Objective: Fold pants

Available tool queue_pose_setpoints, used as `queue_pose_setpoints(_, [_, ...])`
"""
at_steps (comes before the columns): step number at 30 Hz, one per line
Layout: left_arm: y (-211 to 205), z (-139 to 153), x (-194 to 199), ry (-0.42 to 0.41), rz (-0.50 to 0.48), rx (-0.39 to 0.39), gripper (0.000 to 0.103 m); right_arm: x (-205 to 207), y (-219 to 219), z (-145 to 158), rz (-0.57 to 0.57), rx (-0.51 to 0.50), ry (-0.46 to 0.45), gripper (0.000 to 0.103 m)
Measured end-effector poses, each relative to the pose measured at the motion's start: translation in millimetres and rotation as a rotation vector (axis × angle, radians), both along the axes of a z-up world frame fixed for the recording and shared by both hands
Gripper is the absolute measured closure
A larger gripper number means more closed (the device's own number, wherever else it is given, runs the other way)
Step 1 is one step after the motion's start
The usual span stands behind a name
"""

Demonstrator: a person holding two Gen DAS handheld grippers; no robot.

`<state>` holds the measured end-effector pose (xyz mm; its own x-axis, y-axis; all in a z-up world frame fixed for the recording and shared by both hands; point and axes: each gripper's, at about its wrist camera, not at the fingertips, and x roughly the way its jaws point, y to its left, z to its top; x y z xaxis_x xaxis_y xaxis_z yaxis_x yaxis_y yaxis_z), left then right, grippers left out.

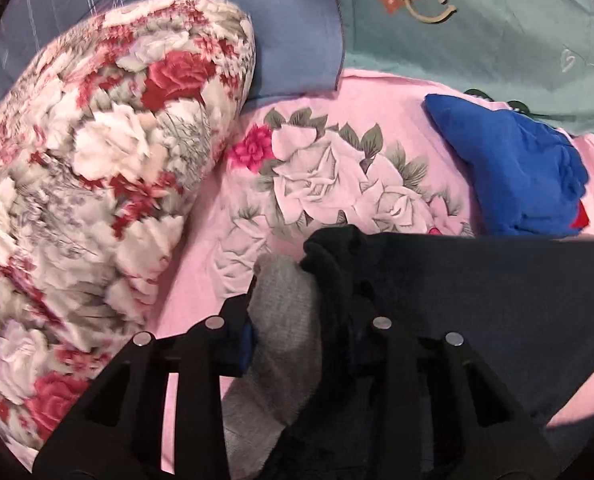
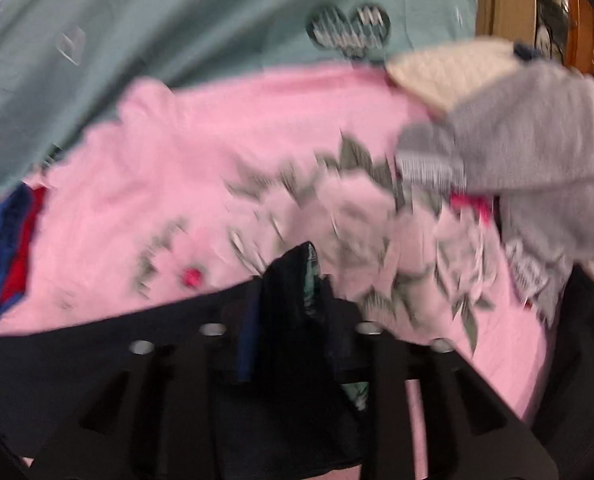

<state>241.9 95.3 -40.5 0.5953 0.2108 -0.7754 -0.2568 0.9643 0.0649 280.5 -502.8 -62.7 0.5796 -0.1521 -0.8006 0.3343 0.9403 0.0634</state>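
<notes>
Left gripper: jaws pinching a bunched edge of the dark navy fabric pants, together with a fold of grey knitted lining showing at the same edge. Gathered cloth fills the gap between the jaws; the rest of the garment stretches away to the right as a taut dark band above the pink floral bed sheet.

Right gripper: jaws pinching another bunched edge of the dark navy fabric pants, with a sliver of green patterned cloth visible inside the fold. From this grasp the garment extends to the left as a dark band over the pink floral bed sheet. Right view motion-blurred; finer detail of the grasp not discernible.

Surroundings, left view: rolled red-and-white floral quilt at left, resting on the sheet; crumpled bright blue garment beyond the pants, near but apart from them; teal printed pillowcase and blue-grey pillowcase at the far side.

Surroundings, right view: grey knitted garment at upper right, lying on the sheet, apart from the pants.
</notes>
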Motion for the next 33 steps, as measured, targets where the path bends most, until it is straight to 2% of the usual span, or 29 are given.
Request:
queue_pose_setpoints(2, [2.3,-15.4,15.3,0.051,0.040,-0.013,0.062,-6.8,-1.4,-1.0,-0.041,-0.047,-0.036,0.040])
queue_pose_setpoints(3, [3.9,-20.1,13.3,0.063,0.054,-0.009,0.052,-10.1,-1.9,2.6,-0.053,-0.058,-0.043,0.037])
queue_pose_setpoints(4, [6.7,-25.0,13.5,0.082,0.088,0.012,0.039,-14.4,-2.9,6.3,-0.059,-0.051,-0.051,0.037])
queue_pose_setpoints(6, [17.1,-26.6,9.9,0.087,0.121,0.003,0.026,-29.2,-3.6,17.4,-0.038,-0.027,-0.078,0.036])
queue_pose_setpoints(9, [25.0,-13.0,-13.9,0.058,0.121,-0.040,0.016,-47.7,-3.7,25.0,-0.019,-0.079,-0.051,0.035])
queue_pose_setpoints(13, [30.2,-2.4,-49.1,0.017,0.089,-0.012,0.009,-59.7,-3.1,1.6,0.055,-0.010,0.053,0.036])
queue_pose_setpoints(15, [31.5,-11.0,-65.1,0.050,0.089,0.000,0.009,-63.3,4.4,-10.9,0.088,-0.014,0.084,0.043])
queue_pose_setpoints(16, [31.7,-17.6,-71.3,0.077,0.093,0.001,0.009,-65.8,3.7,-11.2,0.094,-0.009,0.060,0.046])
queue_pose_setpoints(17, [33.8,-28.8,-75.0,0.116,0.101,0.004,0.009,-67.2,-0.2,-10.3,0.071,-0.032,0.055,0.048])
queue_pose_setpoints(18, [36.2,-37.6,-77.4,0.135,0.109,0.003,0.009,-69.2,-4.1,-8.5,0.015,-0.099,0.050,0.048])
queue_pose_setpoints(19, [38.4,-42.7,-81.8,0.137,0.120,0.000,0.007,-71.3,-7.8,-5.8,-0.079,-0.215,0.055,0.046])
queue_pose_setpoints(20, [41.7,-45.5,-86.6,0.116,0.134,-0.009,0.007,-75.6,-9.9,-2.9,-0.134,-0.264,0.048,0.037])
queue_pose_setpoints(25, [49.0,-36.3,-102.1,0.100,0.167,-0.054,0.006,-116.7,25.7,26.3,-0.086,-0.201,-0.057,0.034])
queue_pose_setpoints(28, [45.6,-23.5,-115.4,0.083,0.166,-0.058,0.006,-150.8,63.5,36.0,0.116,0.029,-0.074,0.034])
queue_pose_setpoints(30, [39.9,-15.1,-127.0,0.068,0.153,-0.068,0.006,-168.1,91.5,35.7,0.237,0.117,-0.063,0.034])
queue_pose_setpoints(33, [17.6,-1.3,-146.3,0.027,0.087,-0.091,0.006,-185.5,152.2,31.0,0.424,0.186,-0.047,0.035])
